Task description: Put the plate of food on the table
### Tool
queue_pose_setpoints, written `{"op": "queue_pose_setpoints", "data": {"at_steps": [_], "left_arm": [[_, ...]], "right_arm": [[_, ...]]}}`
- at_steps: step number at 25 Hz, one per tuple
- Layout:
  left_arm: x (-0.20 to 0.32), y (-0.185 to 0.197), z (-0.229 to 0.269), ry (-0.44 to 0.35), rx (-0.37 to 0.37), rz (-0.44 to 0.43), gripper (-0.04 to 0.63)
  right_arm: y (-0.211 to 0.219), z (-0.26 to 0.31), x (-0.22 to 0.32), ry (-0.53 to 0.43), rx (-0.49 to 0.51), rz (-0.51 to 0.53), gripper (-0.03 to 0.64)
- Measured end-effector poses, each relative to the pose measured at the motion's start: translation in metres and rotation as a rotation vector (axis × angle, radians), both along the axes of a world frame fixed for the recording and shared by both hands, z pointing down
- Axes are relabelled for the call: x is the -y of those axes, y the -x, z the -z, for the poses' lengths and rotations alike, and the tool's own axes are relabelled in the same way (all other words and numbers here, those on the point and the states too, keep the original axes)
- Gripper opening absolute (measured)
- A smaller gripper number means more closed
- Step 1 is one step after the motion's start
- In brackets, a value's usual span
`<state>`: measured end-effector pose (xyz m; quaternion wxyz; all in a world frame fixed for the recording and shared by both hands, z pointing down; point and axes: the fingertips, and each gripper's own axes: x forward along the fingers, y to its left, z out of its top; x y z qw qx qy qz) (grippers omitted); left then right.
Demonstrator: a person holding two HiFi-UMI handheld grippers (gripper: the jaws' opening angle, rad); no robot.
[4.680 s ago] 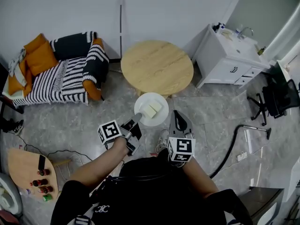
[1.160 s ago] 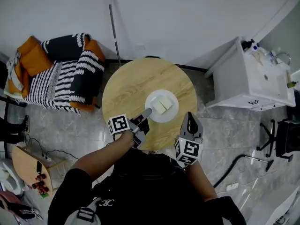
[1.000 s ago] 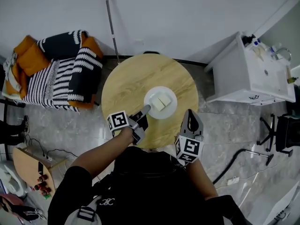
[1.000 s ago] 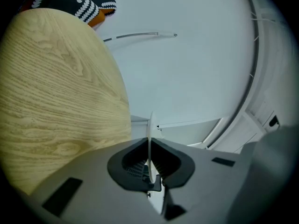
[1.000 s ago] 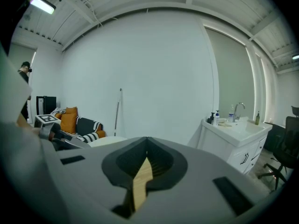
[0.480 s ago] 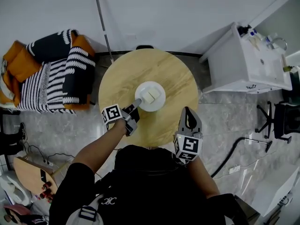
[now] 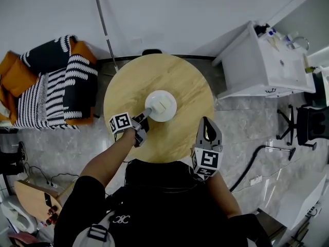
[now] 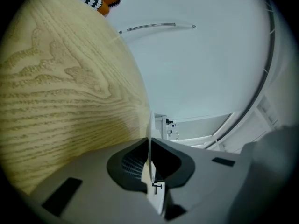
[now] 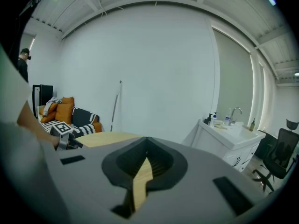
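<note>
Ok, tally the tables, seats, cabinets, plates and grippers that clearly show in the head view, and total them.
Tables: 2, the round table and a small table at lower left
Seats: 2, the striped sofa and the office chair
Cabinets: 1, the sink cabinet
Plates: 1, the plate of food
Grippers: 2, left gripper and right gripper
Total: 8

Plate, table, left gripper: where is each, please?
plate (image 7: 170, 115), head view, white rim.
table (image 7: 177, 76), head view, bare wooden top.
left gripper (image 7: 147, 111), head view, between fingertips.
</note>
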<state>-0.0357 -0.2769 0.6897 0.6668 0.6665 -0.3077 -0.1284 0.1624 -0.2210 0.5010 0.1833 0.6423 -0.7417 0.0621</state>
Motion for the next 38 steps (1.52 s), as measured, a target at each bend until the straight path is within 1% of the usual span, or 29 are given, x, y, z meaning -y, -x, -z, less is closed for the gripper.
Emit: {"op": "queue_pose_setpoints", "data": {"at_steps": [16,28,38], "left_arm": [[0.014,-0.003,-0.016,0.036,0.052,-0.036,0.02],[0.019,-0.008,-0.022,0.06,0.021,-0.034,0.02],[0.02,-0.005,-0.028,0.076,0.024,-0.024,0.02]], "right_arm": [[-0.002,-0.001,0.005,0.015,-0.02,-0.039,0.008],[-0.005,-0.005,0.007,0.027,-0.023,-0.051,0.008],[-0.006,-0.006,0.009,0.037,-0.027,-0.052,0.008]]}}
